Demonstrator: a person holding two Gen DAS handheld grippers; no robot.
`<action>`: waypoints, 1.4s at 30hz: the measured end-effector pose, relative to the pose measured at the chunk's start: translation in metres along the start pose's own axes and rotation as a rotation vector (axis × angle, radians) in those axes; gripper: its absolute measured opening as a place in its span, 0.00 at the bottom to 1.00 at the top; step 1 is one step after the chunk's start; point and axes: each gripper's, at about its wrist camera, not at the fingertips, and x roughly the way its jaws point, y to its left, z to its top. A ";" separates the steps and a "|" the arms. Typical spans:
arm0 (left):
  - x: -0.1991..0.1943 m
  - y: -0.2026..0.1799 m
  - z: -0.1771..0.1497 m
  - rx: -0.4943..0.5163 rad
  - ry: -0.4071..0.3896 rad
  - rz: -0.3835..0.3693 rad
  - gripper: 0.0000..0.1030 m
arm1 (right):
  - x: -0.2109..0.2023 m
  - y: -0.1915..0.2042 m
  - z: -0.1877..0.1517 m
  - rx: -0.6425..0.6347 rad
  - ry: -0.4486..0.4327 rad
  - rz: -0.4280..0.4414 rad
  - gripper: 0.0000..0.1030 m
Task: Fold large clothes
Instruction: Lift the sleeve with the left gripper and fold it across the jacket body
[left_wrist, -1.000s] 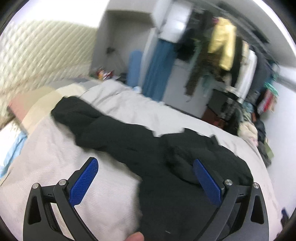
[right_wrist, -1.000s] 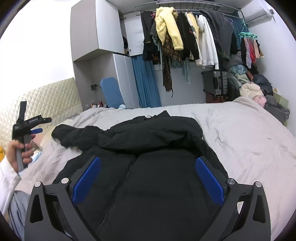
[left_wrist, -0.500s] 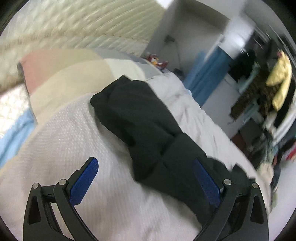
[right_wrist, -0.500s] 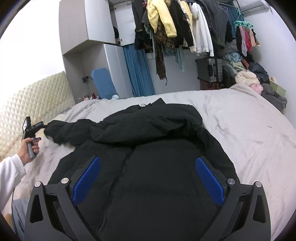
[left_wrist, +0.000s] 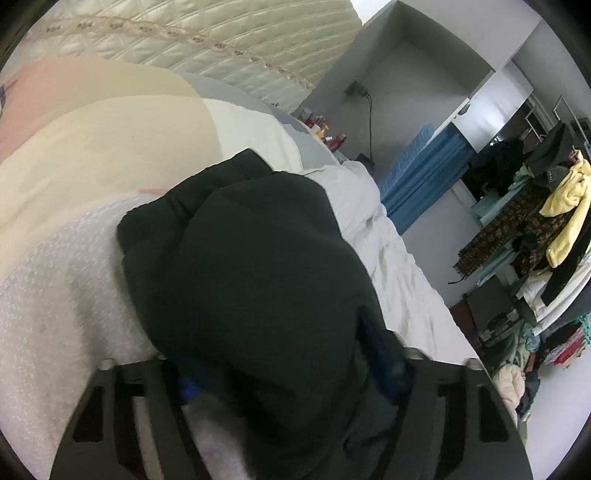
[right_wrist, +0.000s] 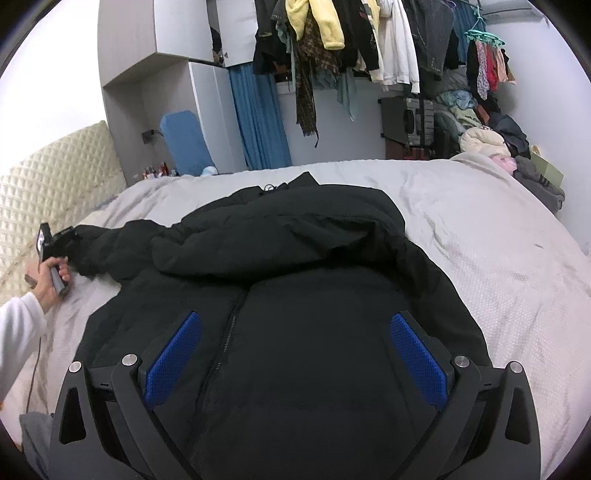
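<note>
Right now the black puffer jacket (right_wrist: 295, 295) lies spread on the bed (right_wrist: 498, 258), front up, its zipper running down the middle. One sleeve (left_wrist: 251, 266) stretches away from the jacket's body toward the quilted headboard (left_wrist: 184, 29), and its end sits between the fingers of the left gripper (left_wrist: 291, 373). Those jaws are closing around the padded sleeve; the fabric bulges over both blue pads, so most of each pad is hidden, and whether they already press on it cannot be told. From the right wrist view, the left gripper (right_wrist: 59, 240) shows at the sleeve's tip, held by a hand (right_wrist: 51, 277) in a white cuff.

Meanwhile the right gripper (right_wrist: 295, 358) hovers over the jacket's lower body with its jaws spread wide, nothing between the pads but the cloth below.

Beyond the sleeve lie cream and pink pillows (left_wrist: 92, 140). Past the jacket's hood hang a blue curtain (right_wrist: 258, 122) and a crowded clothes rail (right_wrist: 369, 37).

The jacket looks thick, matte and softly creased, hood folded forward over the chest.
</note>
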 end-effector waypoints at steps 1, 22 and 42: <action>0.002 -0.003 0.001 0.009 0.003 0.004 0.39 | 0.000 0.000 0.000 0.000 0.001 -0.003 1.00; -0.186 -0.094 0.015 0.221 -0.196 0.097 0.05 | -0.039 -0.012 -0.007 -0.054 -0.067 0.036 1.00; -0.295 -0.325 -0.087 0.459 -0.262 -0.094 0.06 | -0.085 -0.047 -0.007 -0.042 -0.209 0.060 1.00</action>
